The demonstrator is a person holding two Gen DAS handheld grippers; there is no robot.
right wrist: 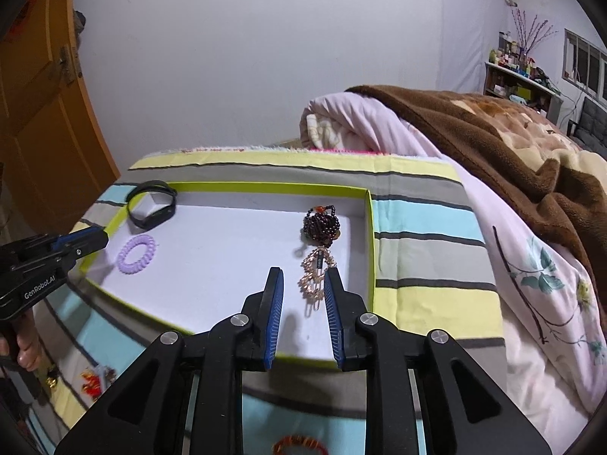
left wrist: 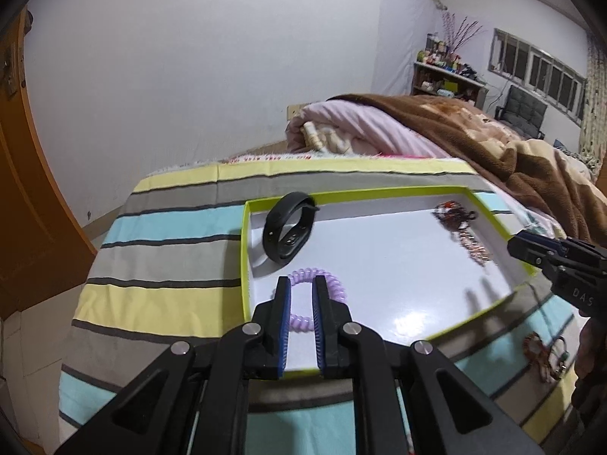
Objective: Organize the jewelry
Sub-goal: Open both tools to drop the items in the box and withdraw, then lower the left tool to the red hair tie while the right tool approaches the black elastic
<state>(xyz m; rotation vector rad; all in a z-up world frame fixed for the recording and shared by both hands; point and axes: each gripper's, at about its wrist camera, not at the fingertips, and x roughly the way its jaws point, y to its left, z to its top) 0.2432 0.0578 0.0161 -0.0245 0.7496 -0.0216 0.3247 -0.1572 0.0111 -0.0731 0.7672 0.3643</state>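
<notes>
Left wrist view: a lilac coiled plastic hair tie (left wrist: 318, 295) lies on the white floor of a shallow lime-green-rimmed cardboard tray (left wrist: 244, 265), beside a black rubber fitness band (left wrist: 288, 233) propped in the tray's far left corner. The left gripper (left wrist: 301, 288) hovers over the hair tie with a narrow gap between its blue-padded fingers, holding nothing. Right wrist view: a dark garnet beaded bracelet (right wrist: 321, 225) and a rose-gold beaded hair clip (right wrist: 315, 278) lie together near the tray's right wall; the right gripper (right wrist: 302, 278), moderately parted and empty, hovers above the clip. The tray rests on a striped yellow, grey and blue bedcover (right wrist: 425, 227).
</notes>
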